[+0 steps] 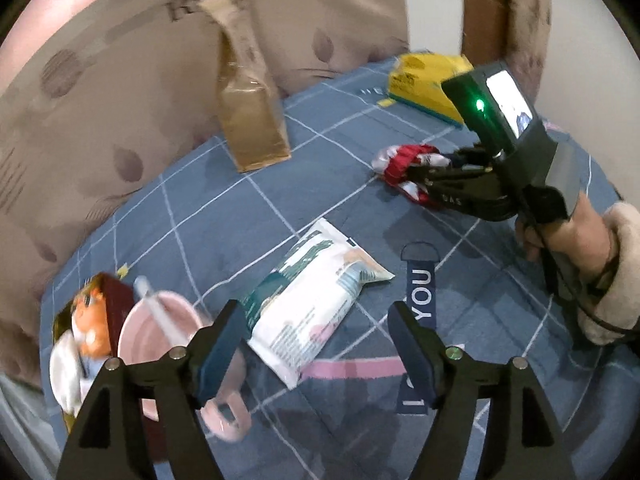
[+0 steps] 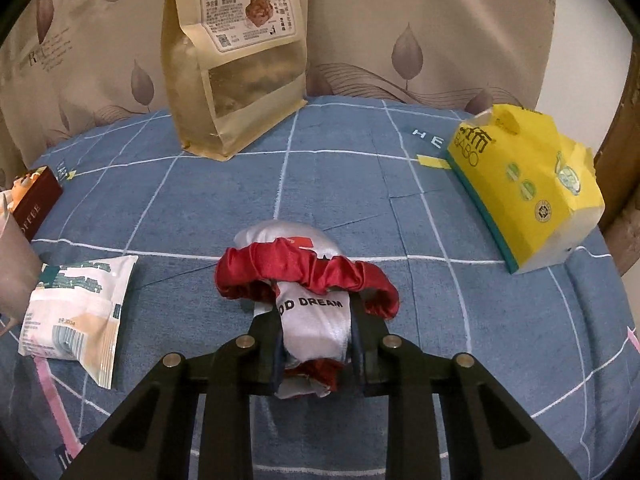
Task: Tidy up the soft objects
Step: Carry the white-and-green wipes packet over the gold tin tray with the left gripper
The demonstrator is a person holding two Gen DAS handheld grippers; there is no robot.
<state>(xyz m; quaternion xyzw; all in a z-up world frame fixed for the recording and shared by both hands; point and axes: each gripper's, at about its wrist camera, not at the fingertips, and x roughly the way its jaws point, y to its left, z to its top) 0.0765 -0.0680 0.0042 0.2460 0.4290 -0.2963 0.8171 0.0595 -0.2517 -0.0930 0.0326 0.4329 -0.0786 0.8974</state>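
Observation:
A white satin sleep mask [image 2: 312, 312] with a red ruffled band and the words "DREAM" lies on the blue checked bedsheet [image 2: 500, 340]. My right gripper [image 2: 316, 344] is shut on the mask, both pads pressing its sides. In the left wrist view the same mask [image 1: 400, 164] shows at the tips of the right gripper [image 1: 416, 174], held by a hand in a cream sleeve. A white soft pack of wipes [image 1: 316, 300] lies flat just ahead of my left gripper [image 1: 316, 344], which stands wide open with nothing pressed between its pads. The pack [image 2: 76, 312] also lies left of the mask.
A tall kraft snack bag [image 2: 236, 60] stands at the back against leaf-patterned pillows [image 2: 420, 32]. A yellow tissue pack [image 2: 528, 188] lies at the right. At the left are a red coffee box [image 1: 92, 320] and a pink cup [image 1: 160, 332].

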